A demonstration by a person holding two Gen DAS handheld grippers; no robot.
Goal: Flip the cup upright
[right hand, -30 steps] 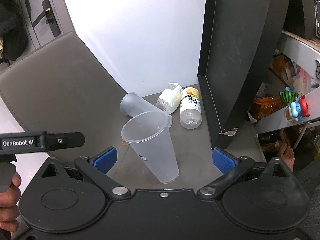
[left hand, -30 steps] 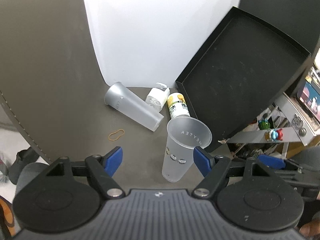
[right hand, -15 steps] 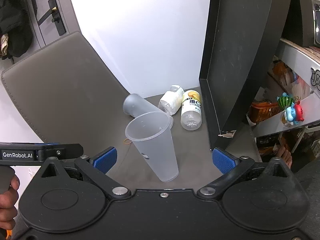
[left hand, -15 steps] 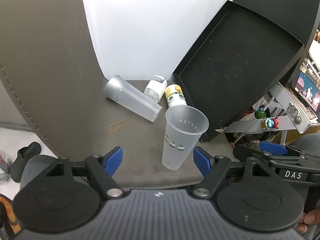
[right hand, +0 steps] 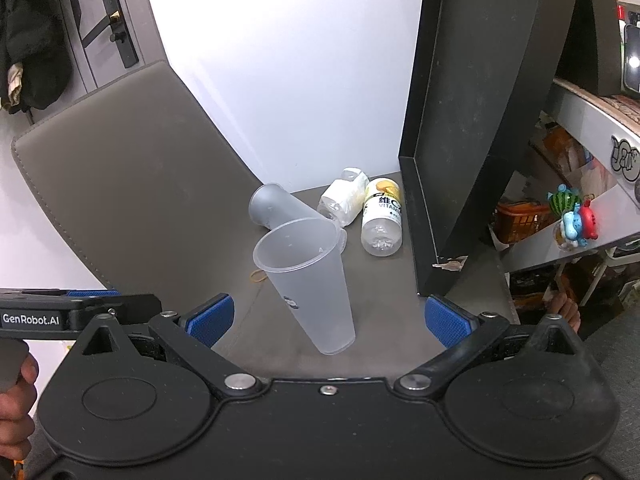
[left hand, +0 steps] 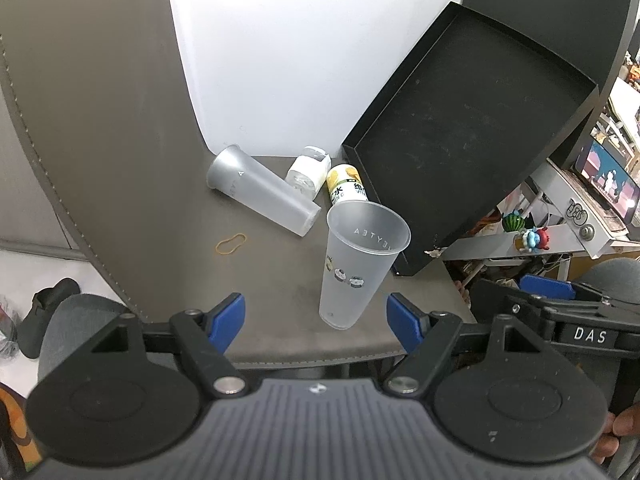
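A frosted clear plastic cup (left hand: 356,264) stands upright, mouth up, on the grey chair seat (left hand: 280,280); it also shows in the right wrist view (right hand: 312,284). A second frosted cup (left hand: 260,196) lies on its side behind it, also in the right wrist view (right hand: 272,208). My left gripper (left hand: 318,320) is open and empty, held back from the upright cup near the seat's front edge. My right gripper (right hand: 328,320) is open and empty, also just short of the cup.
Two small bottles (left hand: 308,170) (left hand: 346,188) lie at the back of the seat. A black tray (left hand: 460,140) leans upright on the right. A rubber band (left hand: 231,243) lies on the seat at left. The chair back (left hand: 100,120) rises on the left. Cluttered shelves (right hand: 568,216) stand at right.
Both grippers have drawn back and up from the upright cup, which now looks smaller and farther. The cup stands free and has not moved.
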